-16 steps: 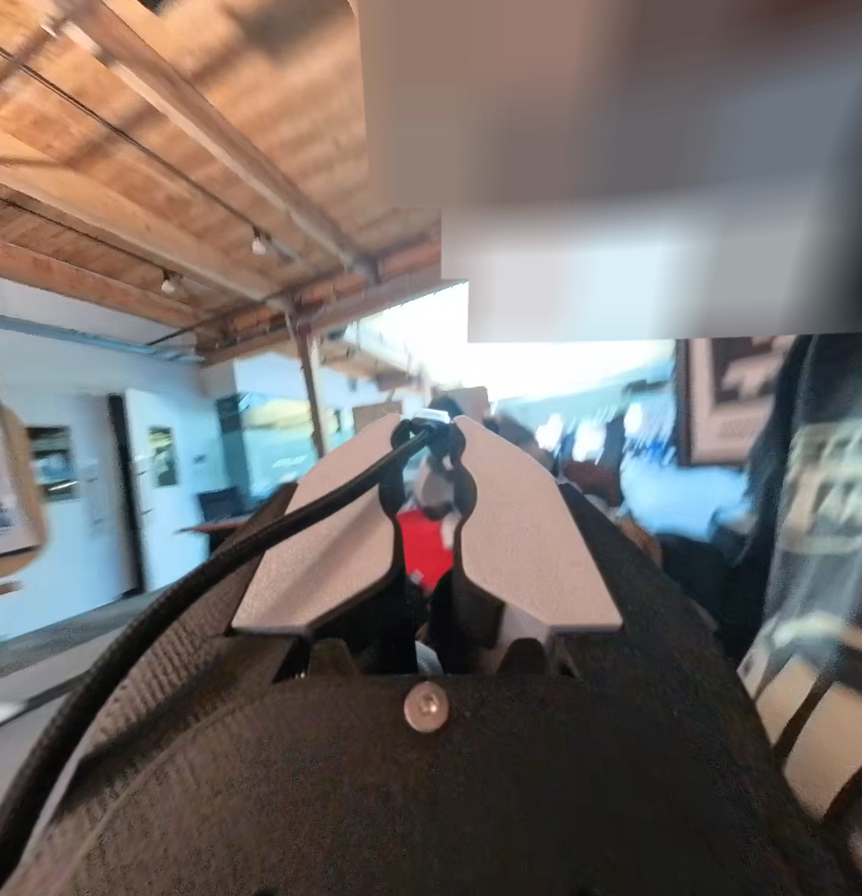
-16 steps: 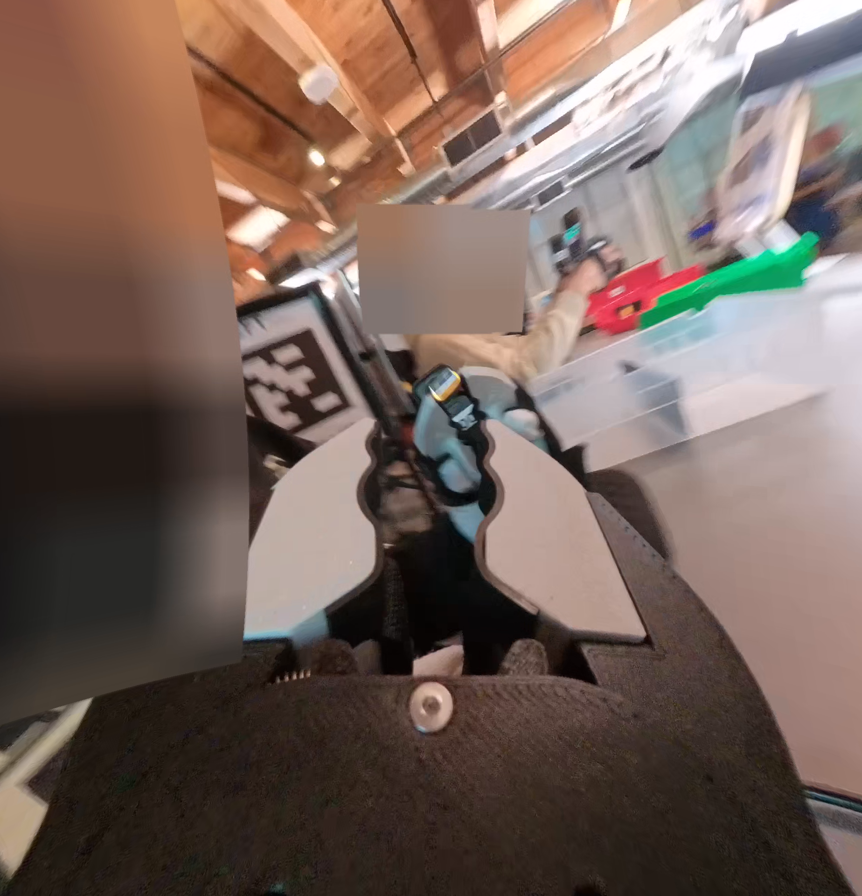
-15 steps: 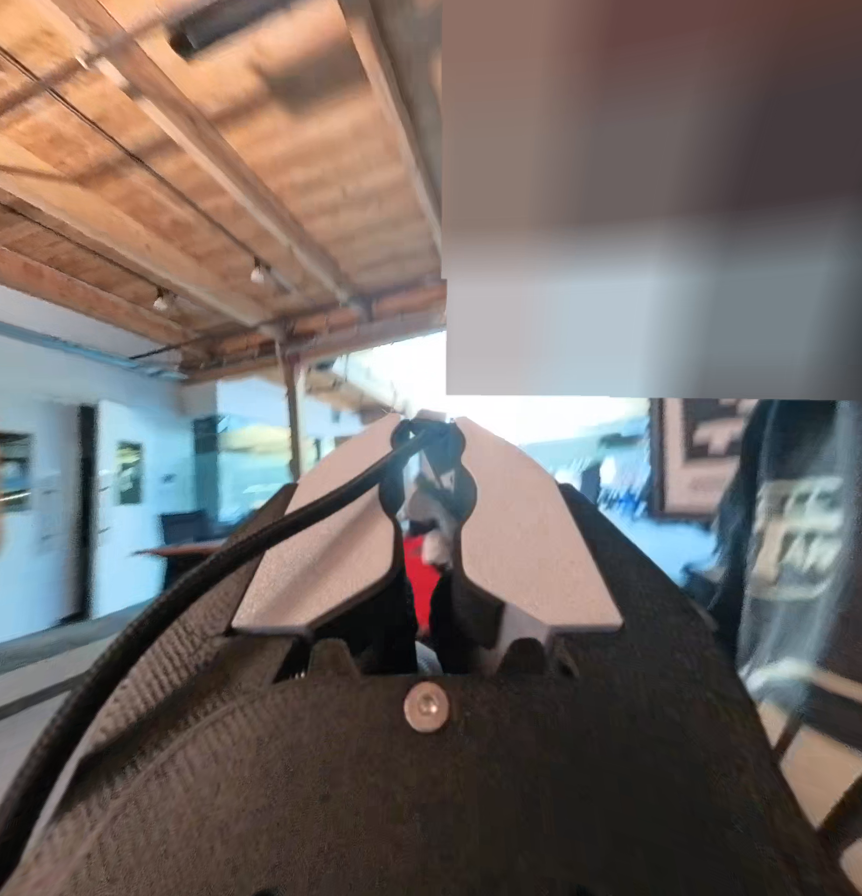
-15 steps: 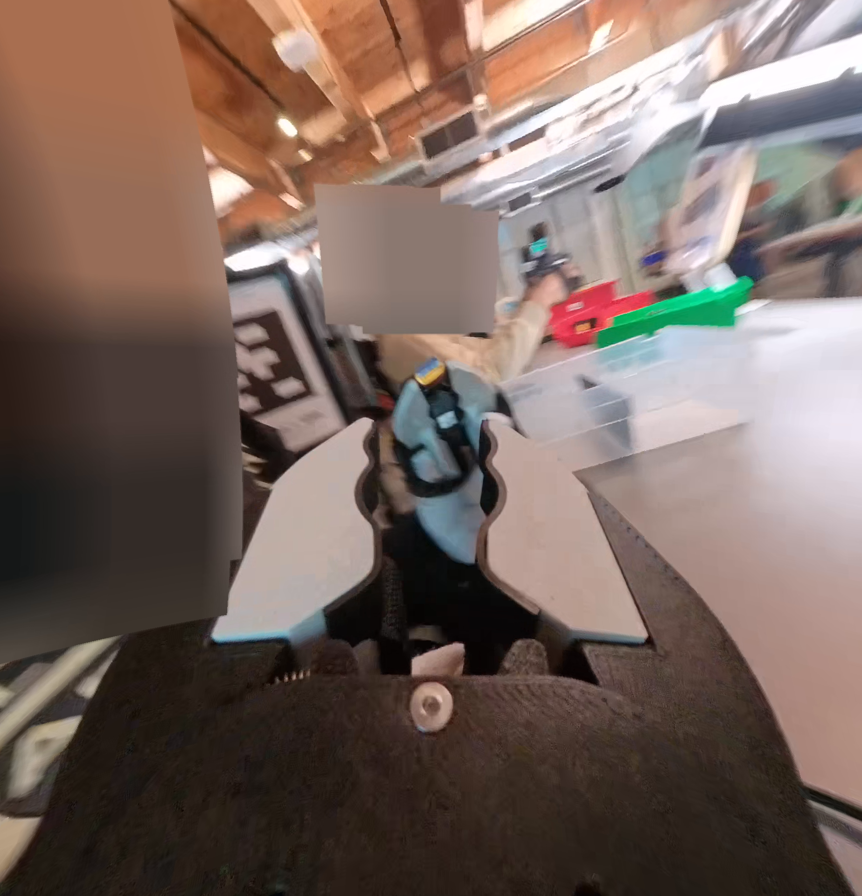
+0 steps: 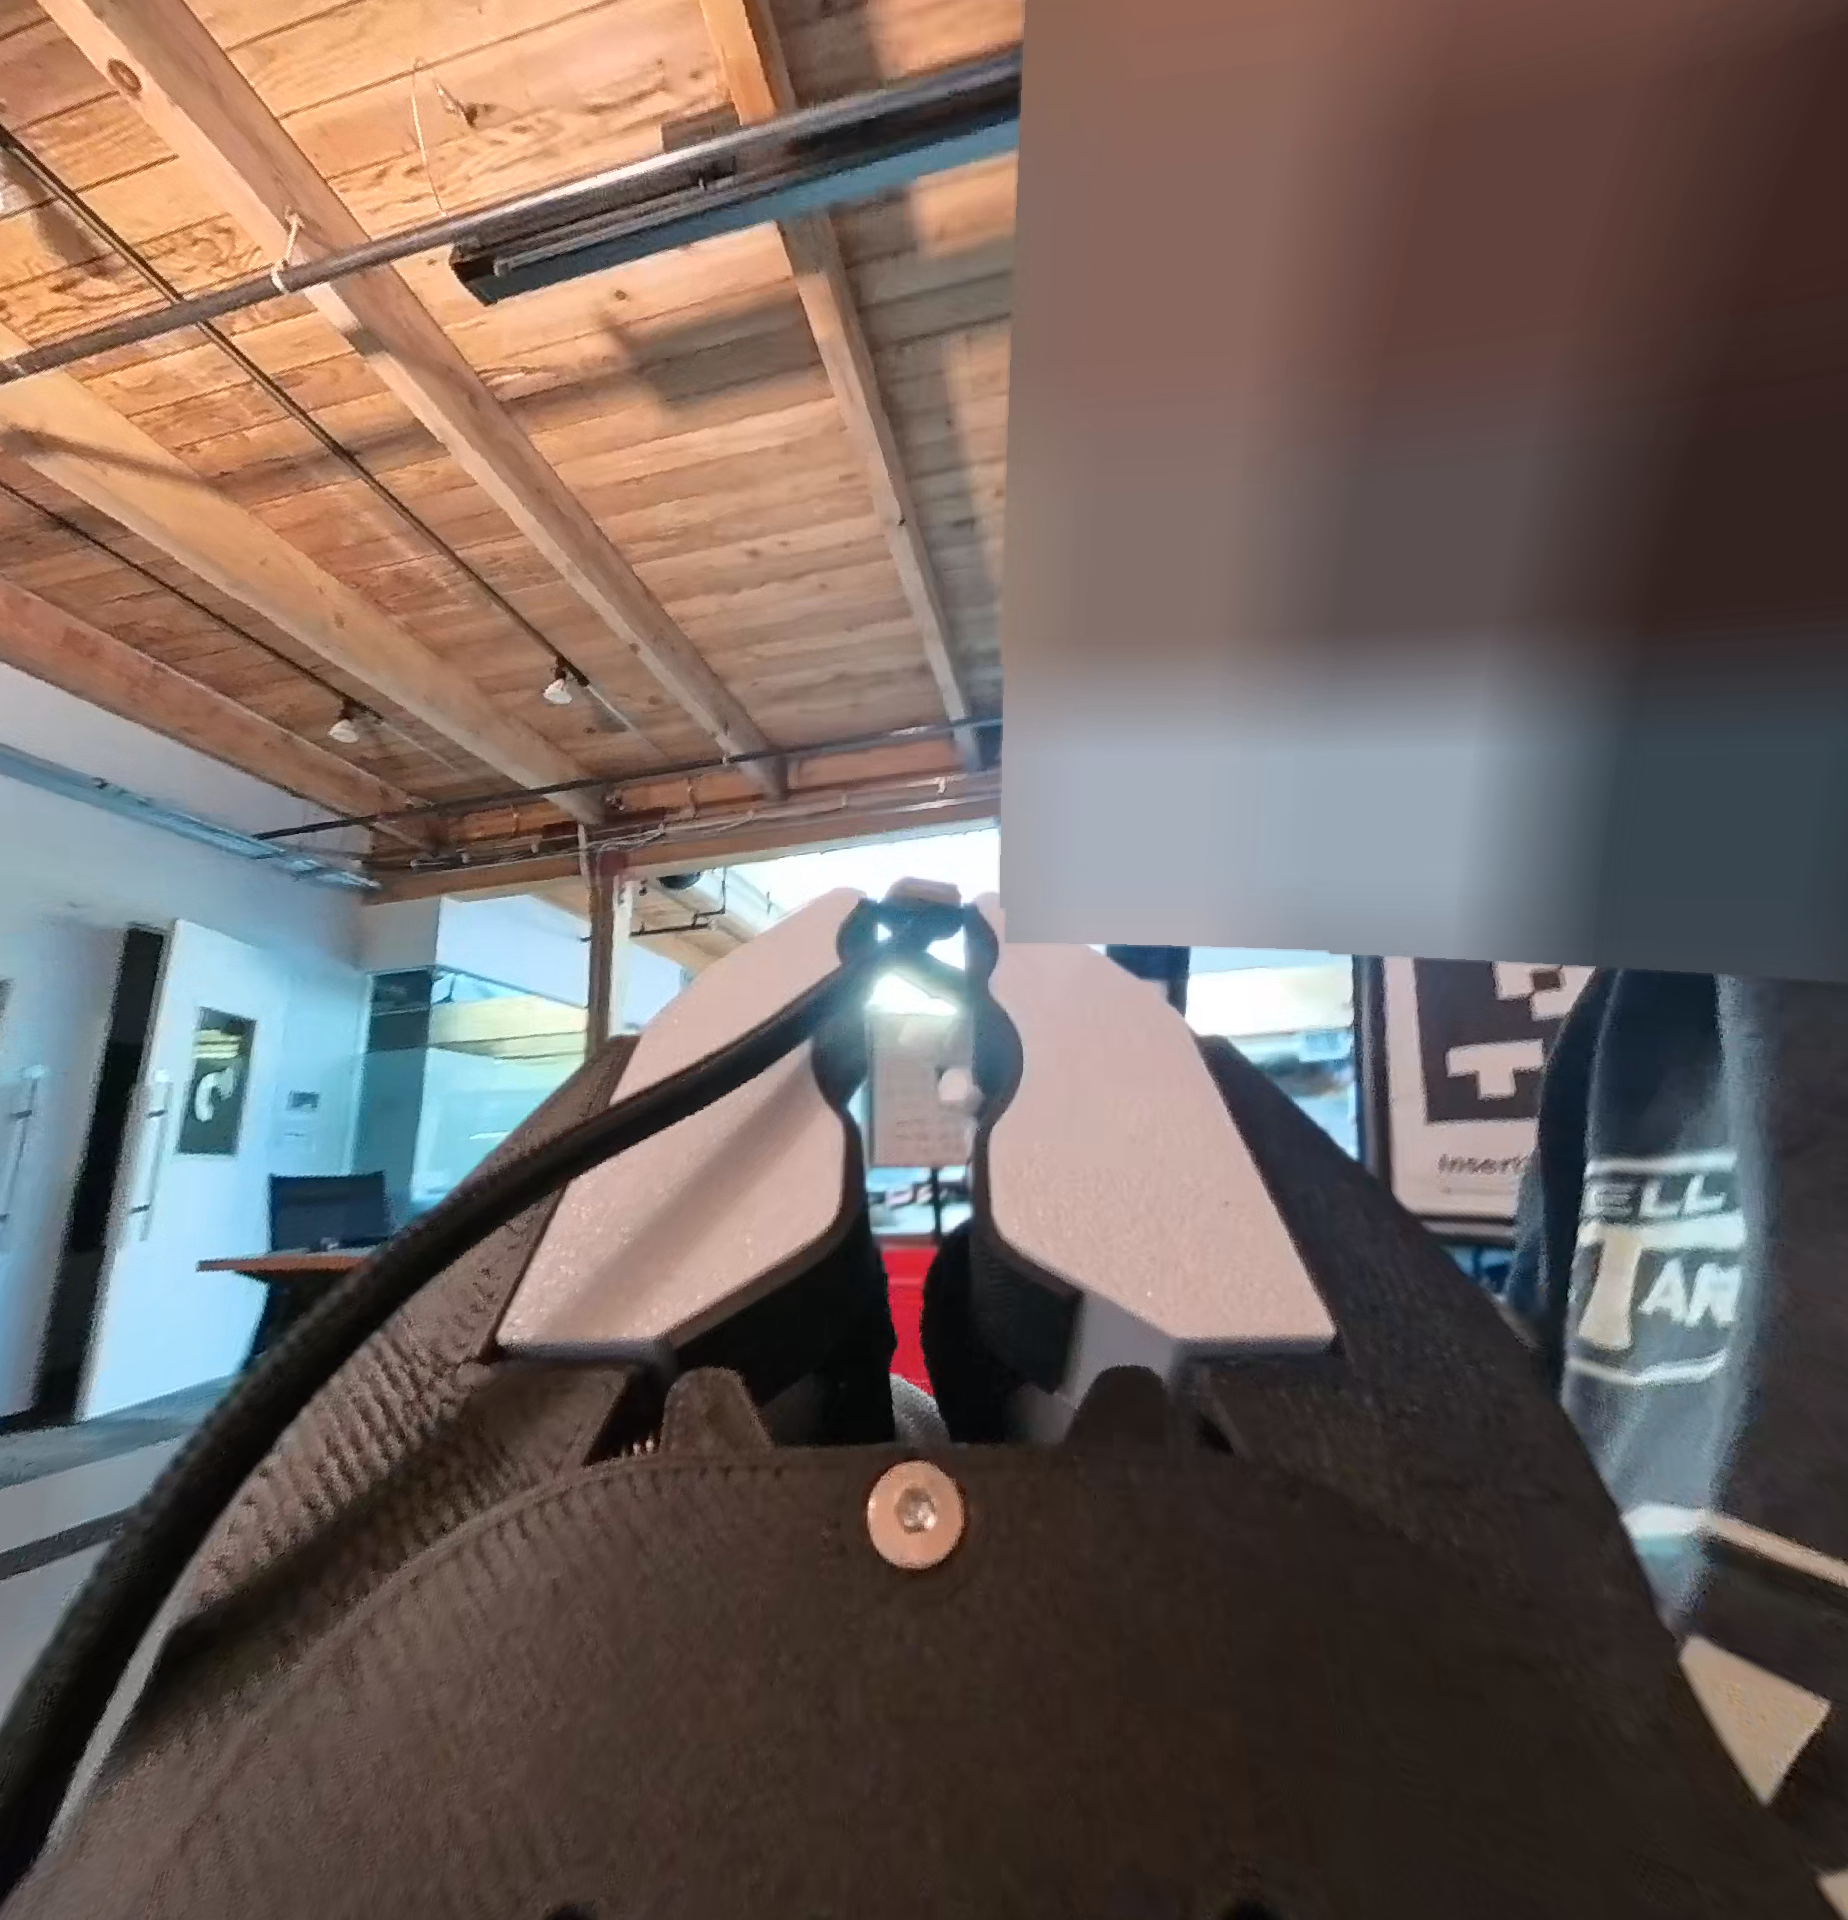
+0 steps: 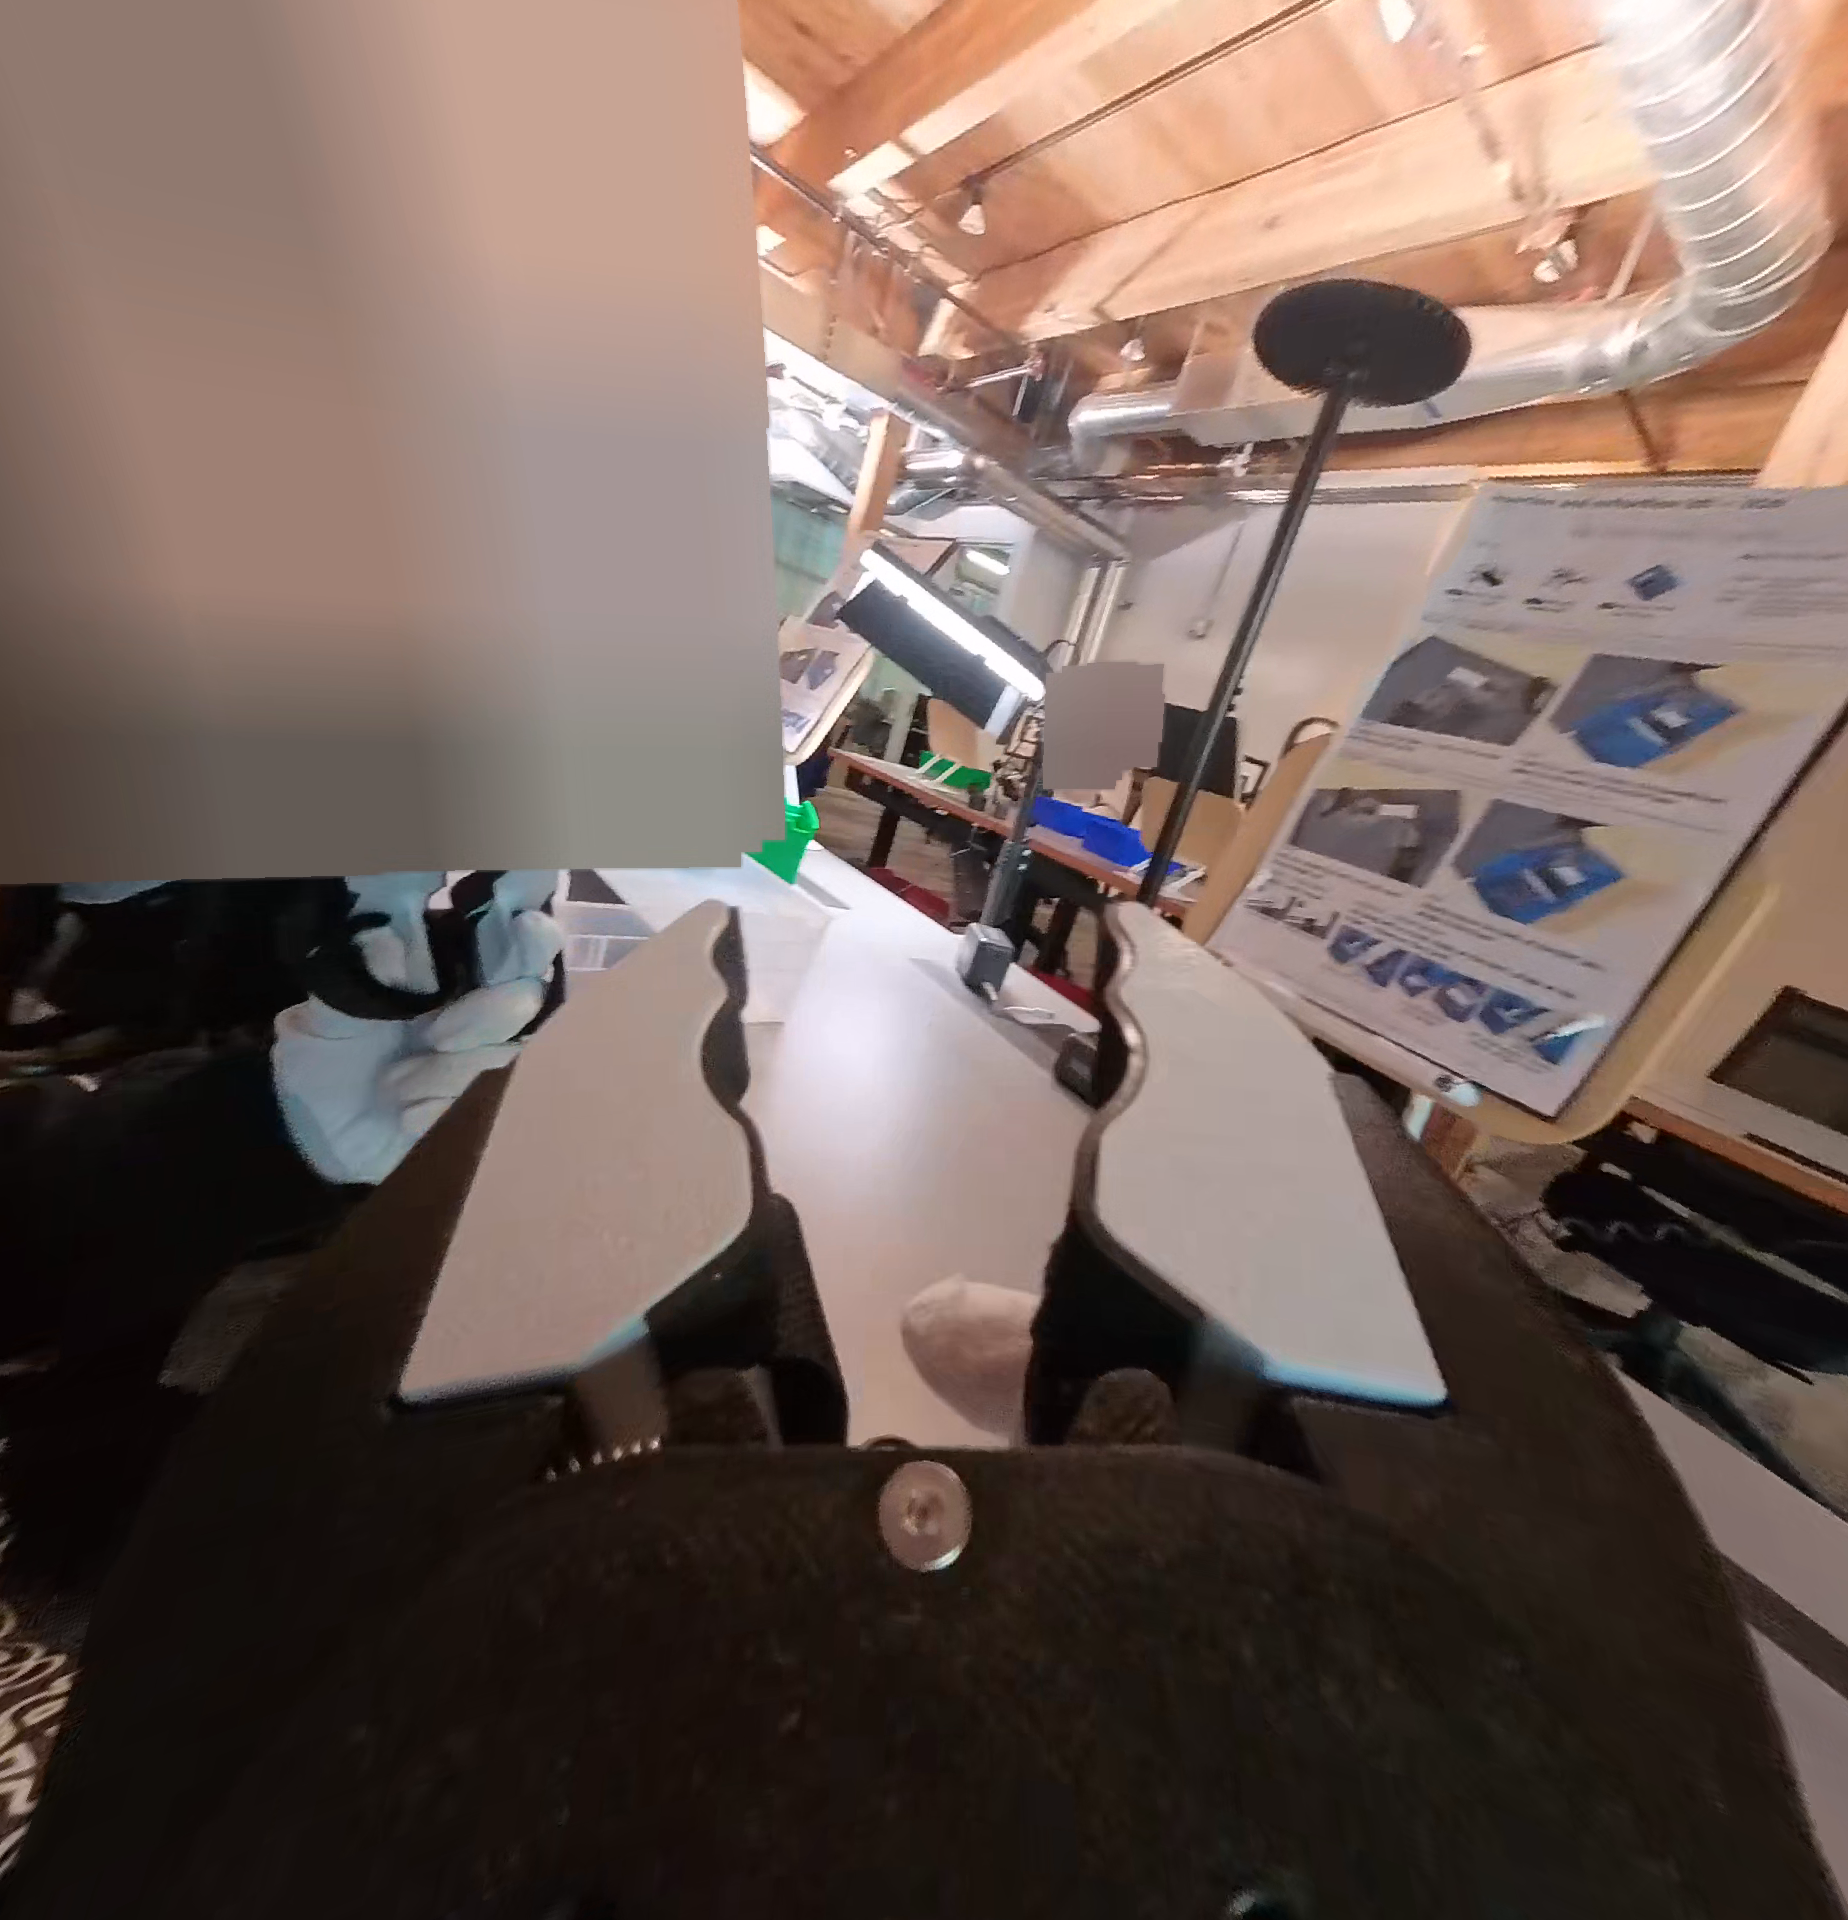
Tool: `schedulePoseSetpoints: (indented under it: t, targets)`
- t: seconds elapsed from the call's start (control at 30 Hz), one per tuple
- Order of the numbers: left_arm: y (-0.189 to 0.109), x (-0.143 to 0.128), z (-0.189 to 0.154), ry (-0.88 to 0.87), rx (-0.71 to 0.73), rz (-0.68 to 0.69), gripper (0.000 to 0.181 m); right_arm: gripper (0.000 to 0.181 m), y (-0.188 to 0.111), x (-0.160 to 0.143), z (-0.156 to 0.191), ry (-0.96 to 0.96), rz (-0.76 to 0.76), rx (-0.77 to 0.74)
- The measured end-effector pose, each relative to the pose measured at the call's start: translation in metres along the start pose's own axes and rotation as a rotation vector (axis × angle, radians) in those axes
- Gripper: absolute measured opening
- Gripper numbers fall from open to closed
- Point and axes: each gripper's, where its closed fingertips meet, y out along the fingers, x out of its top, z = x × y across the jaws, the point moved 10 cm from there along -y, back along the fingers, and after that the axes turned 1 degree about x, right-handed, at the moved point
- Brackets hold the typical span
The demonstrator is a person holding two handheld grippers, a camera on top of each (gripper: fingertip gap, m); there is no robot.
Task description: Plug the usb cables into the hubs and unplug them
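My left gripper (image 5: 918, 920) pinches the thin black usb cable (image 5: 629, 1117) at its tips, at twelve o'clock, while my right gripper (image 6: 918, 961) gapes wide and empty; aimed ceilingward, no hub visible, the plug may slip.

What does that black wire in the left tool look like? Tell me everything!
The black cable is thin, round and smooth, like rubber. One end is pinched between the tips of the left tool, which is shut on it and points up toward the wooden ceiling. A pale plug end peeks out just above the tips. From there the cable slopes down across the left grey finger, curves over the black body and leaves the picture at the bottom left.
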Motion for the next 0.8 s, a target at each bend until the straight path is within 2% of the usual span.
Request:
schedulePoseSetpoints:
  t: [0.03,0.13,0.17,0.2,0.3,0.37,0.53,0.6,0.73,0.8]
  targets:
    - [0.000,0.000,0.000,0.034,0.009,0.028,0.014,0.071,-0.003,0.001,-0.003,0.008,-0.009,-0.016]
    - [-0.002,0.004,0.001,0.128,0.041,0.093,0.015,0.076,-0.010,0.002,-0.011,0.065,-0.075,0.033]
    - [-0.003,0.005,0.002,0.160,0.048,0.113,0.015,0.071,-0.012,-0.001,-0.013,0.048,-0.039,0.040]
    - [-0.005,0.005,0.004,0.204,0.054,0.142,0.015,0.068,-0.011,-0.006,-0.014,-0.013,0.070,0.031]
    - [-0.012,-0.001,0.011,0.272,0.119,0.228,0.015,0.063,-0.007,-0.042,-0.019,-0.249,0.624,-0.028]
    - [-0.010,-0.002,0.010,0.263,0.095,0.229,0.015,0.068,-0.004,-0.070,-0.025,-0.273,0.871,-0.073]
    - [-0.009,-0.007,0.008,0.315,0.091,0.276,0.015,0.072,0.009,-0.125,-0.035,0.007,0.935,-0.062]
    - [-0.009,-0.007,0.008,0.313,0.088,0.270,0.015,0.071,0.012,-0.139,-0.036,0.043,0.987,-0.085]
    - [-0.013,-0.002,0.012,0.255,0.100,0.210,0.015,0.059,0.017,-0.158,-0.034,0.075,1.029,-0.125]
    - [-0.015,0.000,0.013,0.232,0.106,0.182,0.015,0.049,0.018,-0.169,-0.034,0.129,1.047,-0.096]
